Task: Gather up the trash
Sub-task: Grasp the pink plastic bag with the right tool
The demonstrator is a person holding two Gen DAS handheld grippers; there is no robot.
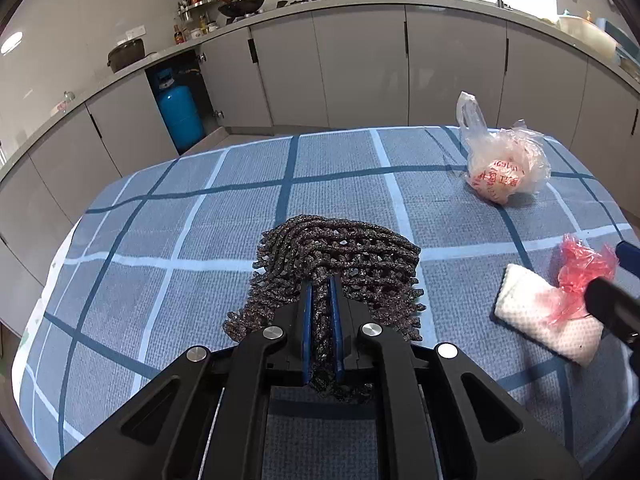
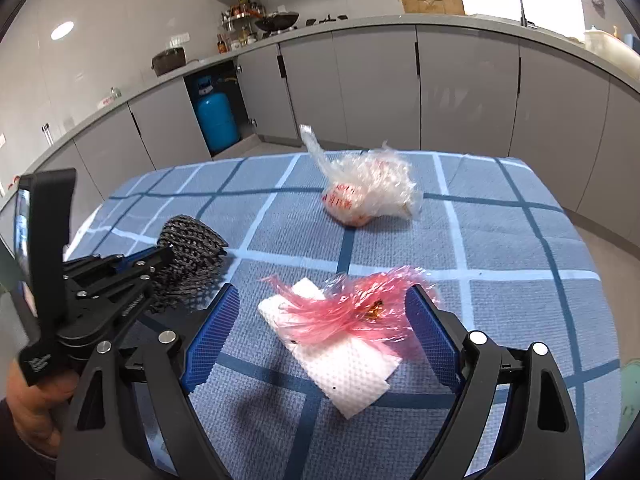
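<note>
My left gripper [image 1: 320,284] is shut on a black foam fruit net [image 1: 340,252], which hangs crumpled from its blue pads just above the checked tablecloth [image 1: 180,216]. In the right wrist view the same net [image 2: 192,248] shows at the left in the left gripper [image 2: 170,254]. My right gripper [image 2: 322,300] stands open, its jaws wide on either side of a pink plastic wrapper [image 2: 348,308] that lies on a folded white paper towel [image 2: 344,372]. The pads do not touch the wrapper. From the left wrist, wrapper [image 1: 580,276] and towel [image 1: 540,316] sit at the right.
A crumpled clear plastic bag with red print [image 2: 368,192] [image 1: 504,168] lies farther back on the table. Grey cabinets [image 1: 360,64] and a counter curve behind the table, with a blue gas cylinder [image 2: 216,120] in an open cabinet. A hand [image 2: 36,408] grips the left gripper's handle.
</note>
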